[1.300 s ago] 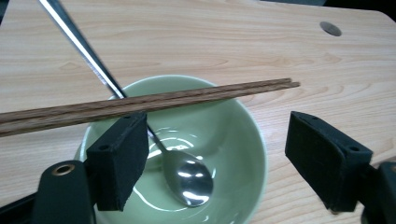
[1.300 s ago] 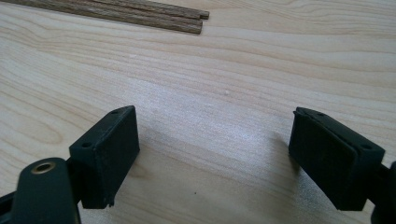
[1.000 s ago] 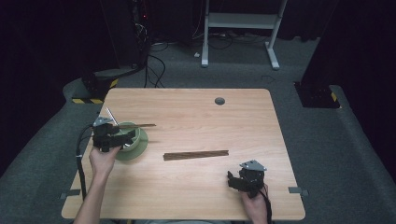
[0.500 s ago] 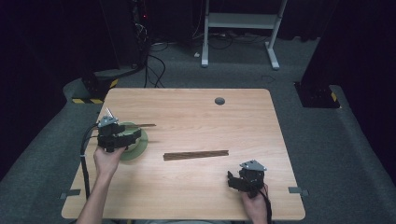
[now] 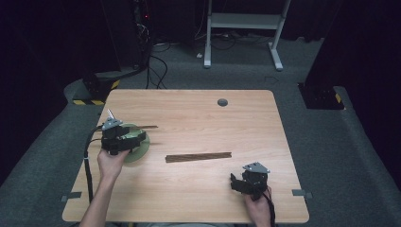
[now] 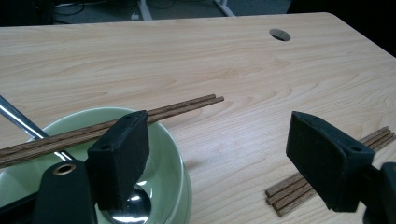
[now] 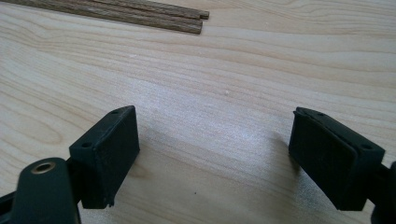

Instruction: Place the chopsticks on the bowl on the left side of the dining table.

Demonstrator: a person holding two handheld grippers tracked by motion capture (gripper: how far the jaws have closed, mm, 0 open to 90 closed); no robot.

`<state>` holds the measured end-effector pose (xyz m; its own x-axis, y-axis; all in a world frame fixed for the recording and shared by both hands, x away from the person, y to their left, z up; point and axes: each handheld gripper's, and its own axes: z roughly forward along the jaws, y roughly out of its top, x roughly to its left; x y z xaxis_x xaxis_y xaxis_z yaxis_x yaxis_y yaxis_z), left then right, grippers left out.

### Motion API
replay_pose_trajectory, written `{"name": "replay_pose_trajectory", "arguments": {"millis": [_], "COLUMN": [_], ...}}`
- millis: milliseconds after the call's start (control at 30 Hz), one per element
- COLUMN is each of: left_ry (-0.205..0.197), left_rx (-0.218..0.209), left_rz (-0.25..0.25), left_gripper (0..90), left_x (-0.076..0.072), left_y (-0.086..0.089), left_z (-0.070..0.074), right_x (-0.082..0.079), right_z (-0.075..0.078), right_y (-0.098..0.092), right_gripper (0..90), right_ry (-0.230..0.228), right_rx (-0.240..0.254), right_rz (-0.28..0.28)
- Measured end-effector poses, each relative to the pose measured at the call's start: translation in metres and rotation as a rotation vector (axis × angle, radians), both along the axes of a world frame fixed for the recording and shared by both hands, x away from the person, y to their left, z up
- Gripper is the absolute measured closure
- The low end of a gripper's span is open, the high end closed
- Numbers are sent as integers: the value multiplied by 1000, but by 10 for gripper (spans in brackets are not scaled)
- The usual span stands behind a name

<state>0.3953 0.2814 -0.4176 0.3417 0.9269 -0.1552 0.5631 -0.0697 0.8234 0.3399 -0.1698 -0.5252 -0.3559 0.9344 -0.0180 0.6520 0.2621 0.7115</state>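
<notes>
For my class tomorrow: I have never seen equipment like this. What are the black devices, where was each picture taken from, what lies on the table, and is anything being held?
A person sits at a wooden table holding a hand-operated two-jaw gripper in each hand. The high view looks down from above: the left gripper is over a green bowl, and the right gripper rests near the front edge. The other two pictures come from cameras riding on the grippers, looking along their black jaws. The left gripper view shows a pair of chopsticks laid across the bowl's rim and a metal spoon inside it. A bundle of chopsticks lies mid-table. Both grippers' jaws are open, holding nothing.
</notes>
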Motion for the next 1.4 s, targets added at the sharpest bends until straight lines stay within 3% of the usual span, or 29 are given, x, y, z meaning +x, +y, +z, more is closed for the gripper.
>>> {"name": "replay_pose_trajectory", "arguments": {"millis": [1400], "left_ry": [-3], "left_rx": [-20], "left_rz": [-63], "left_gripper": [219], "left_x": [-9], "left_y": [-30], "left_z": [-11], "right_x": [0], "right_z": [0], "right_y": [0], "right_gripper": [159], "right_ry": [-1], "right_rx": [0], "right_rz": [0]}}
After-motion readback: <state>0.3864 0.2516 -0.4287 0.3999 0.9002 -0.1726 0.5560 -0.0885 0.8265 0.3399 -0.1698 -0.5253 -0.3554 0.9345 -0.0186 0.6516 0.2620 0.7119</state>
